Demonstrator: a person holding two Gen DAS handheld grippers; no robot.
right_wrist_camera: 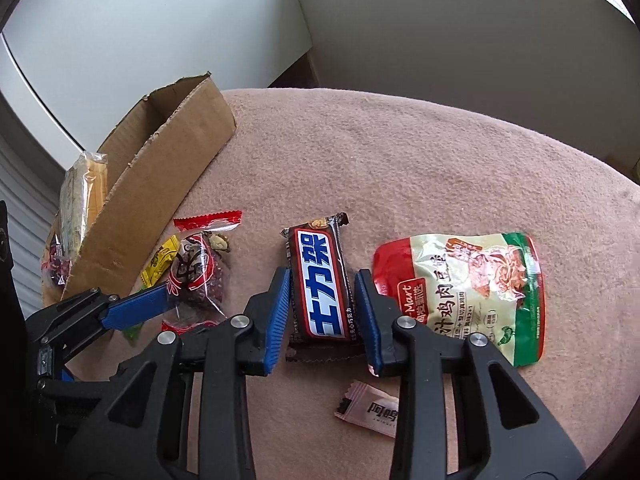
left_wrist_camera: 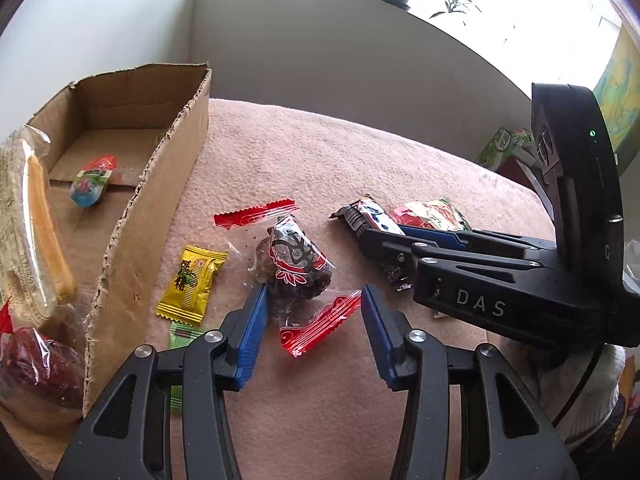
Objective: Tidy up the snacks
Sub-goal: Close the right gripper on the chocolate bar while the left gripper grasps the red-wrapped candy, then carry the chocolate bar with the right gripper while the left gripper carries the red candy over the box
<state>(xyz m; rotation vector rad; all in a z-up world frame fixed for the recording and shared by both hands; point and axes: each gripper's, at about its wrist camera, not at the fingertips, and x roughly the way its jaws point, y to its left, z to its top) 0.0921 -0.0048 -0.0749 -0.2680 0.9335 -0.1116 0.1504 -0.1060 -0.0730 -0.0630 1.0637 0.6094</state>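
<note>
Right hand-held gripper (right_wrist_camera: 322, 308) pads astride brown choc bar (right_wrist_camera: 320, 280) w/ blue-white label, left hand-held gripper (left_wrist_camera: 312, 332) open

Bare cloth (right_wrist_camera: 400, 160) lay open behind the snacks. The box (right_wrist_camera: 160, 184) wall blocked the left side. The pouch (right_wrist_camera: 472, 292) crowded the bar (right_wrist_camera: 320, 284) on its right.

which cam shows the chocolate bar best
The right wrist view: the chocolate bar lies face up, label readable, between the open right gripper's fingers. In the left wrist view the chocolate bar is partly hidden behind that gripper.
</note>
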